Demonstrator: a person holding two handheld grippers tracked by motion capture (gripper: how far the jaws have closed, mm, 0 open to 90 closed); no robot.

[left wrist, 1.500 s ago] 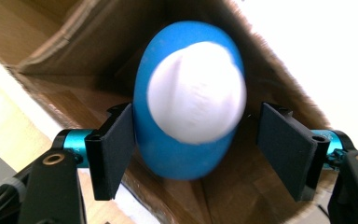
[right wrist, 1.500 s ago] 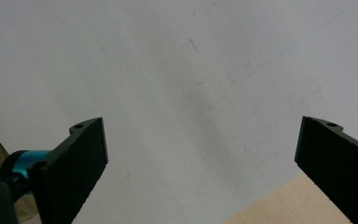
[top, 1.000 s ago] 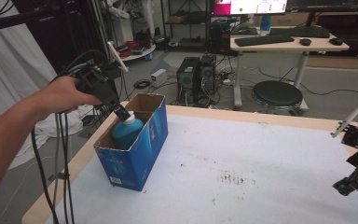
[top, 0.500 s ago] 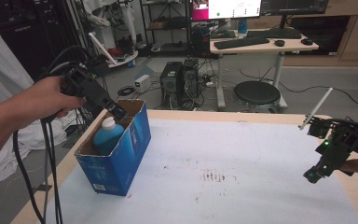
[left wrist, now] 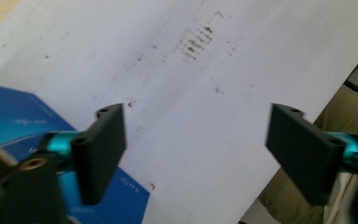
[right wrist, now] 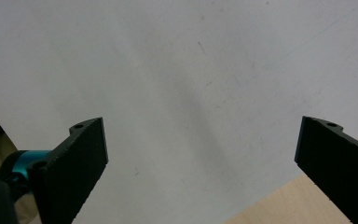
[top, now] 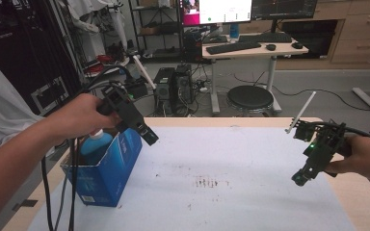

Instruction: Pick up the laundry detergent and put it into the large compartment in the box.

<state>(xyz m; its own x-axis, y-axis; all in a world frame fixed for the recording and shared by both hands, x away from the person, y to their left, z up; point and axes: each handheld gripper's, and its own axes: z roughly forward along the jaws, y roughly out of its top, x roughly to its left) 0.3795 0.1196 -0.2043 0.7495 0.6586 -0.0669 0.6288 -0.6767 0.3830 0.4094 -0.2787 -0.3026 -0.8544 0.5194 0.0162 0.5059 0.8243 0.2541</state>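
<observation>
Jaws wide apart on both grippers — blue box point(top: 108, 169) lettering too blurred to read.

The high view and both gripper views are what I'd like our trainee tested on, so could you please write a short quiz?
1. True or false: the bottle stands inside the blue box.
2. The left hand-held gripper is: A) open, B) shut on the bottle, C) shut on the box.
3. Fill in: the right hand-held gripper hangs over the white ____.

Key: 1 true; 2 A; 3 sheet.
</observation>
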